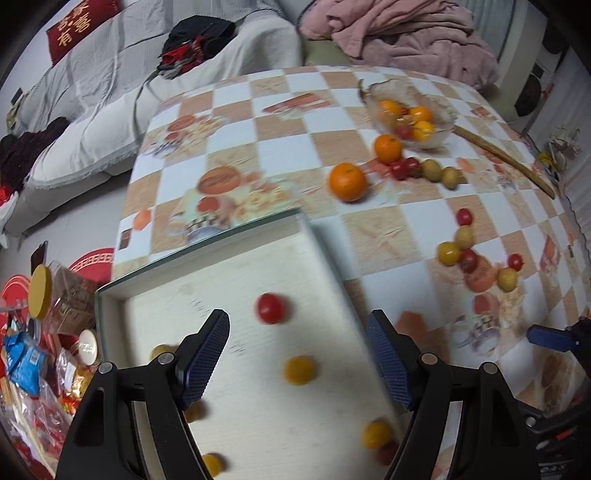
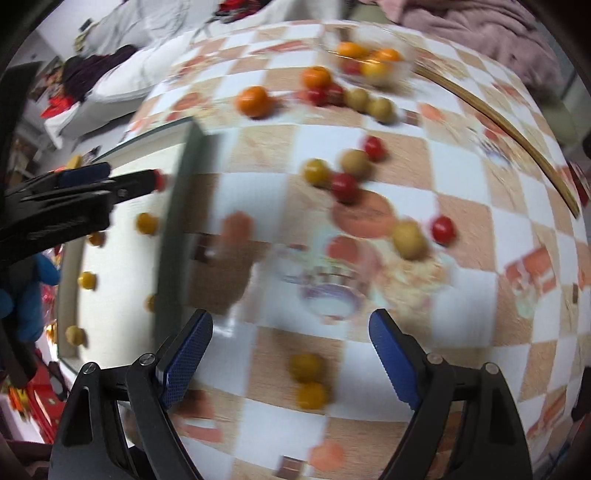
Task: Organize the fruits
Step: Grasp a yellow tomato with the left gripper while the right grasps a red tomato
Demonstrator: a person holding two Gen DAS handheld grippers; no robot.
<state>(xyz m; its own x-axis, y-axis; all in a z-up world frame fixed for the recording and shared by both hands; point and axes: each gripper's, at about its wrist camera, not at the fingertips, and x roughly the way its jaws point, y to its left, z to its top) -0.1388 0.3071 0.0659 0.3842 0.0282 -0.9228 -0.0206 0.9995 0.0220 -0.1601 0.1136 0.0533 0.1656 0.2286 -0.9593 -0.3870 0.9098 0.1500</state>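
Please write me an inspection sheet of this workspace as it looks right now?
Surface: table under a checked cloth.
Job's things: white tray holding a red tomato and several yellow ones; glass bowl with oranges; loose oranges, tomatoes and olive-coloured fruits on the cloth.
Clutter: long wooden stick beside the bowl.
Grippers: left gripper open over the tray, empty; right gripper open over the cloth, empty.
Cables: nothing seen.
Surroundings: sofa, pink blanket, snack packets on the floor.
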